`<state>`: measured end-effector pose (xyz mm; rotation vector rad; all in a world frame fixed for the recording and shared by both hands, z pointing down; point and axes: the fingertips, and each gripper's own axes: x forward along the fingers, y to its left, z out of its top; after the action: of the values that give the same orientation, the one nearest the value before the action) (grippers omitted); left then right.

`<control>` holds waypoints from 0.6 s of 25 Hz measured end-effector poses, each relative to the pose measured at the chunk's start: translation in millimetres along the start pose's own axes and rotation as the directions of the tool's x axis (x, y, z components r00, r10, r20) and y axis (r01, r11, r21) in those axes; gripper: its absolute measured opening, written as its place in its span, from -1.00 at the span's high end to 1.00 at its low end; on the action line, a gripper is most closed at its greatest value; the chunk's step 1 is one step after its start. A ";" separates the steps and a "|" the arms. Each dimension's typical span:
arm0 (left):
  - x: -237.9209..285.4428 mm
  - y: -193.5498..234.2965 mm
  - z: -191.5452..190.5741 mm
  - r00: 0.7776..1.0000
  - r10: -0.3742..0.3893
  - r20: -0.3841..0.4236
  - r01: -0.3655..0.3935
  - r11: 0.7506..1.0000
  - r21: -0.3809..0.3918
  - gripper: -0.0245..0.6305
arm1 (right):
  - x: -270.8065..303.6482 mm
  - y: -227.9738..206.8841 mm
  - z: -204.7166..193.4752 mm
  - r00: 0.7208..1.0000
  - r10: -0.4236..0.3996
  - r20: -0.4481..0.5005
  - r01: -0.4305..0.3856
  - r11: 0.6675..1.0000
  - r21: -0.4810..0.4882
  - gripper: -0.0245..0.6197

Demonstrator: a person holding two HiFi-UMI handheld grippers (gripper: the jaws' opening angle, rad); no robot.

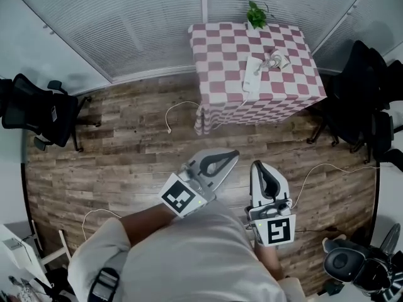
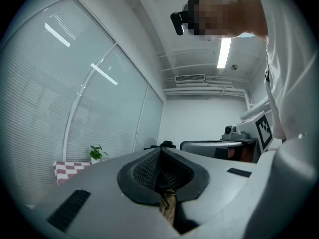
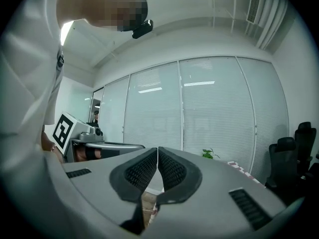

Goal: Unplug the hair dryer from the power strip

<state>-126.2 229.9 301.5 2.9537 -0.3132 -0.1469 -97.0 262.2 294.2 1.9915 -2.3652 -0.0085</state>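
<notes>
Showing small, indistinct: hair dryer, power strip.

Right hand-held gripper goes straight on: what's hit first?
Floor ahead looks free; then probably the checkered table, or, if it passes above that, the window blinds. Depth unclear.

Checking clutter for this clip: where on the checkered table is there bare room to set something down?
Bare: the table from its left edge to the power strip, and its front right corner, in front of the hair dryer. Crowded: the middle, where strip and dryer lie together; the plant takes the back edge.
</notes>
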 end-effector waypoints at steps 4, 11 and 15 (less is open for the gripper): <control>17.4 34.5 2.6 1.000 -0.009 -0.005 0.009 1.000 0.000 0.83 | 34.1 -14.6 -2.5 1.000 -0.001 -0.016 0.001 1.000 -0.013 0.82; 39.4 77.8 12.0 1.000 -0.027 0.005 0.027 1.000 -0.002 0.83 | 83.2 -34.6 6.2 0.999 -0.033 -0.008 0.033 0.999 0.015 0.82; 45.7 94.8 9.6 1.000 -0.020 -0.006 0.020 1.000 -0.004 0.83 | 99.3 -40.7 0.2 1.000 -0.023 -0.021 0.023 1.000 0.006 0.82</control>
<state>-101.7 127.2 305.2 2.9538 -0.2817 -0.1415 -73.9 157.5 295.9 2.0119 -2.3324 0.0191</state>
